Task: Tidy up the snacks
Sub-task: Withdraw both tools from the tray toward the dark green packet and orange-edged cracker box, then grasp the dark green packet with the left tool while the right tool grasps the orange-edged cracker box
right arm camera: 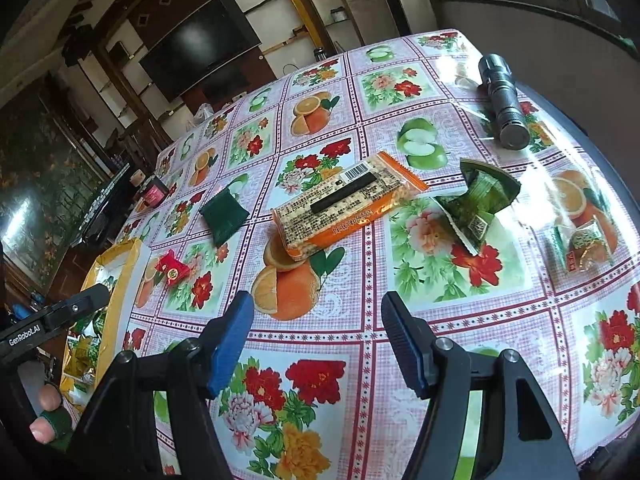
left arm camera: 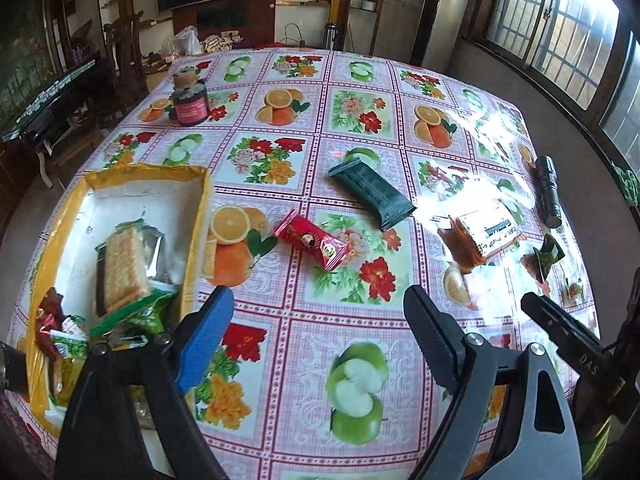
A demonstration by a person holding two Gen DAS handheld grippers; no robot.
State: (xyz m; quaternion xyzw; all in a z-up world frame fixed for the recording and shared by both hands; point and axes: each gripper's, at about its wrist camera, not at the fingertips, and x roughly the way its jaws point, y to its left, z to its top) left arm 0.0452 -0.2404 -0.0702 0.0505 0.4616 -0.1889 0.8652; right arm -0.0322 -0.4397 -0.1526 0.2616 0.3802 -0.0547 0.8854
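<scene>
Left gripper point(left arm camera: 320, 312) spread wide, nothing between its fingers, hovering over bare tablecloth point(left arm camera: 360, 340). Right gripper point(right arm camera: 316, 316) likewise released and empty. Just ahead of the left fingers: red candy point(left arm camera: 312, 242); beyond it, dark green packet point(left arm camera: 372, 194). Hard by the left fingertip: yellow-rimmed box point(left arm camera: 196, 232), already holding several snacks. Ahead of the right fingers: orange biscuit pack point(right arm camera: 344, 204), with crumpled green wrapper point(right arm camera: 476, 200) to its right and 1 small wrapped sweet point(right arm camera: 584, 246) further right. Far off: flashlight point(right arm camera: 504, 100), jar point(left arm camera: 189, 104).
</scene>
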